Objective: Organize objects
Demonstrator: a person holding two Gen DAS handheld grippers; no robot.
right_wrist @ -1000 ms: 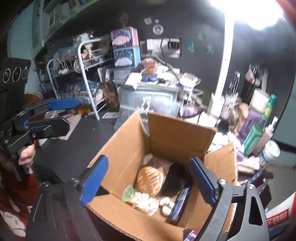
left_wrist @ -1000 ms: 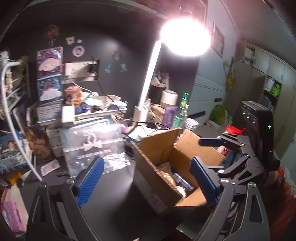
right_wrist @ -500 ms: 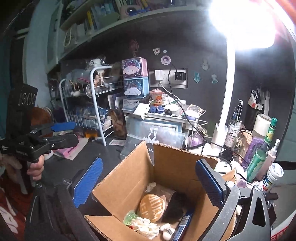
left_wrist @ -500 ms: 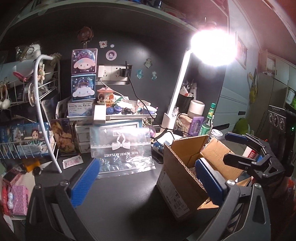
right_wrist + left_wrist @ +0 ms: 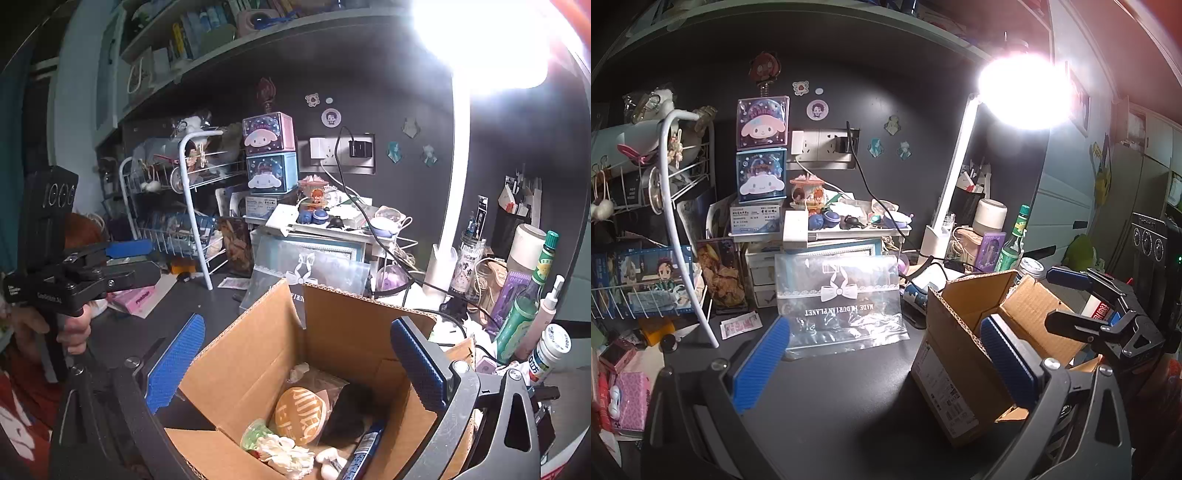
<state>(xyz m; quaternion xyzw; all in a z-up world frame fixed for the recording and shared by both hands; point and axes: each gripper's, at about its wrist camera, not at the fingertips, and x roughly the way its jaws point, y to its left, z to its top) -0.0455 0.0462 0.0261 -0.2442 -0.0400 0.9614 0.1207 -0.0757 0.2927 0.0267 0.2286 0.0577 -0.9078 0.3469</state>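
Note:
An open cardboard box (image 5: 258, 354) stands on the dark desk; it also shows at the right of the left wrist view (image 5: 960, 354). Inside it lie a round brown badge (image 5: 301, 415), a black item, white flowers (image 5: 282, 452) and a blue packet. My right gripper (image 5: 295, 365) is open and empty, above the box. My left gripper (image 5: 882, 365) is open and empty over bare desk, left of the box, and appears in the right wrist view (image 5: 122, 262). A clear plastic bag (image 5: 842, 306) with a bow print leans ahead of the left gripper.
A white wire rack (image 5: 646, 229) with cards stands at the left. Small drawers and stacked character boxes (image 5: 761, 162) sit at the back. A bright desk lamp (image 5: 1019, 92), bottles (image 5: 524, 306) and jars crowd the right. Pink packs (image 5: 628, 398) lie at the left edge.
Both grippers have pulled back and risen; the left has swung left, so the box sits further right in its view. Both stayed open and empty.

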